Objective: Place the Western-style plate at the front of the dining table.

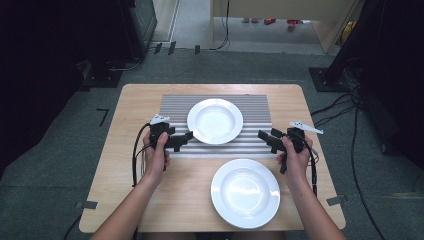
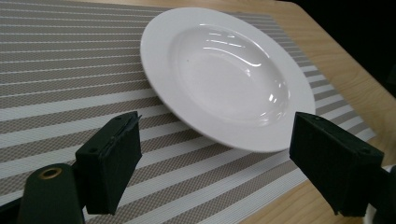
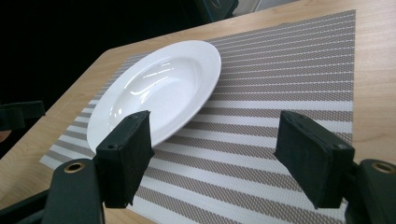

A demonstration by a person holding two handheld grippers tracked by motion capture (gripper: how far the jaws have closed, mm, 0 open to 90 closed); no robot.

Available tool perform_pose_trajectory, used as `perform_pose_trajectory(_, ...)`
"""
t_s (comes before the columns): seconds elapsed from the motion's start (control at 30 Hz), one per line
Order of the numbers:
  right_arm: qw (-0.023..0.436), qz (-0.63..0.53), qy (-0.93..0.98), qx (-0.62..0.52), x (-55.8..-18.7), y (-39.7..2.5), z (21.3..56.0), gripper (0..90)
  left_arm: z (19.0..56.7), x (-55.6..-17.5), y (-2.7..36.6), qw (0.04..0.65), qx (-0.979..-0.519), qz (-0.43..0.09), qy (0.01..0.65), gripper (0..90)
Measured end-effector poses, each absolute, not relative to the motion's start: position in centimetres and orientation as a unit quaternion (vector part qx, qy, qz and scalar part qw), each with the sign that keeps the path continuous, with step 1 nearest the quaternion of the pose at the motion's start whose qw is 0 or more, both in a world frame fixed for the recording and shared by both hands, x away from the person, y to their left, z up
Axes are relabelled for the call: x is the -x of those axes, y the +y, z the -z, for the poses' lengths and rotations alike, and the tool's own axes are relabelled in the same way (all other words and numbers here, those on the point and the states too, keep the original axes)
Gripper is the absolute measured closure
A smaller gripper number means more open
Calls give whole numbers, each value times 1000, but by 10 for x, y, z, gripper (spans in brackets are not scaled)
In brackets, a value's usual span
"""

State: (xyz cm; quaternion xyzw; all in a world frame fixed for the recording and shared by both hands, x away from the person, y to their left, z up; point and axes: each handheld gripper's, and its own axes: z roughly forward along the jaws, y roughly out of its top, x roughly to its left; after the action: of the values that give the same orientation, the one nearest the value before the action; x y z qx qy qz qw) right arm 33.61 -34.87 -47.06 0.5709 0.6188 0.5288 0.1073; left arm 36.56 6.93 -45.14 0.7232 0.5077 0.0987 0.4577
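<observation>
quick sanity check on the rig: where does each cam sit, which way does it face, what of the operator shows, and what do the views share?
High view: above the person's side, looking forward and down on the wooden table; both forearms, left gripper and right gripper show, plus the near plate.
Left gripper view: on the left gripper, facing the plate on the striped placemat; its open black jaws show.
Right gripper view: on the right gripper, facing the same plate from the other side; open jaws show.
Shared: the far plate and the placemat.

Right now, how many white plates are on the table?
2. One plate sits on the striped placemat at the table's middle, between the two open grippers. The other plate lies on bare wood at the near edge, by the right forearm. Nothing seems hidden.
</observation>
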Motion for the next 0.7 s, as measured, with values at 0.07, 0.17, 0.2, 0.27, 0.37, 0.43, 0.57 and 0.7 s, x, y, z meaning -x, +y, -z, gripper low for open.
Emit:
perform_pose_trajectory(0.07, 106, -529, 617, -572, -331, -352, 472, 271, 453, -361, 73, 460, -721, -97, 509, 167)
perform_pose_trajectory(0.17, 107, -529, 618, -572, -325, -356, 474, 268, 456, -353, 79, 460, -722, -99, 508, 167)
perform_pose_trajectory(0.2, 107, -529, 617, -572, -322, -358, 474, 269, 456, -351, 81, 461, -722, -98, 507, 167)
perform_pose_trajectory(0.27, 106, -528, 617, -574, -318, -360, 475, 268, 458, -346, 83, 459, -726, -100, 501, 151)
perform_pose_trajectory(0.37, 108, -526, 619, -573, -311, -364, 476, 266, 461, -338, 87, 456, -730, -104, 499, 148)
perform_pose_trajectory(0.43, 110, -525, 619, -574, -307, -367, 477, 266, 462, -334, 89, 455, -731, -105, 498, 148)
perform_pose_trajectory(0.57, 110, -525, 619, -574, -299, -372, 478, 264, 465, -325, 95, 454, -733, -104, 496, 138)
perform_pose_trajectory(0.7, 112, -522, 619, -576, -291, -377, 479, 263, 467, -318, 102, 450, -732, -124, 497, 138)
